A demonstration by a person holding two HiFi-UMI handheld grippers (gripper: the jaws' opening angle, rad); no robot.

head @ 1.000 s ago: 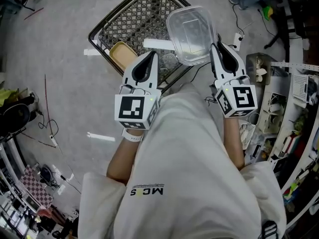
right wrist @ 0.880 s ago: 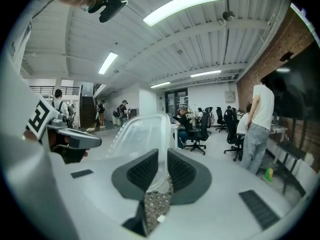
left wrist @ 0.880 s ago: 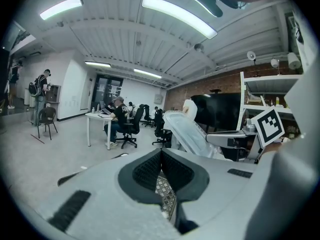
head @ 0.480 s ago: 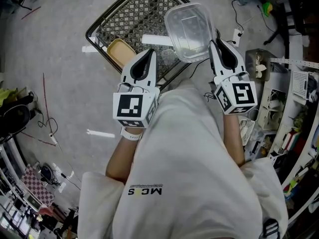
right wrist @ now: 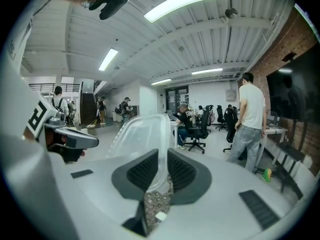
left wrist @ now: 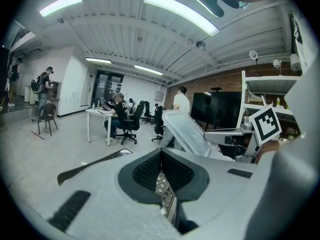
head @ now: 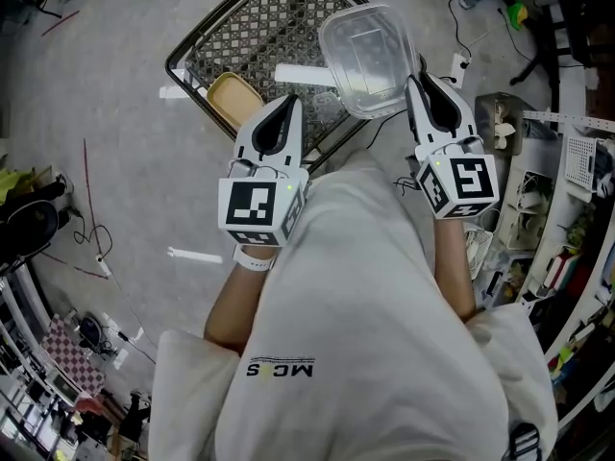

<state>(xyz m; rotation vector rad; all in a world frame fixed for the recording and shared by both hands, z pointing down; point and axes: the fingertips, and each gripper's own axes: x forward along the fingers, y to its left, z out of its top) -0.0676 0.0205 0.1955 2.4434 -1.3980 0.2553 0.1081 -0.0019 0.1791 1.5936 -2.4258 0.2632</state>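
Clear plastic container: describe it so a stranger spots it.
Find the black wire mesh basket on the grey floor. Over its right side, the right gripper holds a clear rectangular plastic container by its rim. Unlike the tan tub in the basket, it is see-through.

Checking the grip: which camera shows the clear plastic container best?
The head view: the whole clear plastic container shows from above, held at its rim by the right gripper. The right gripper view shows its rim pinched between the jaws; the left gripper view shows it from the side.
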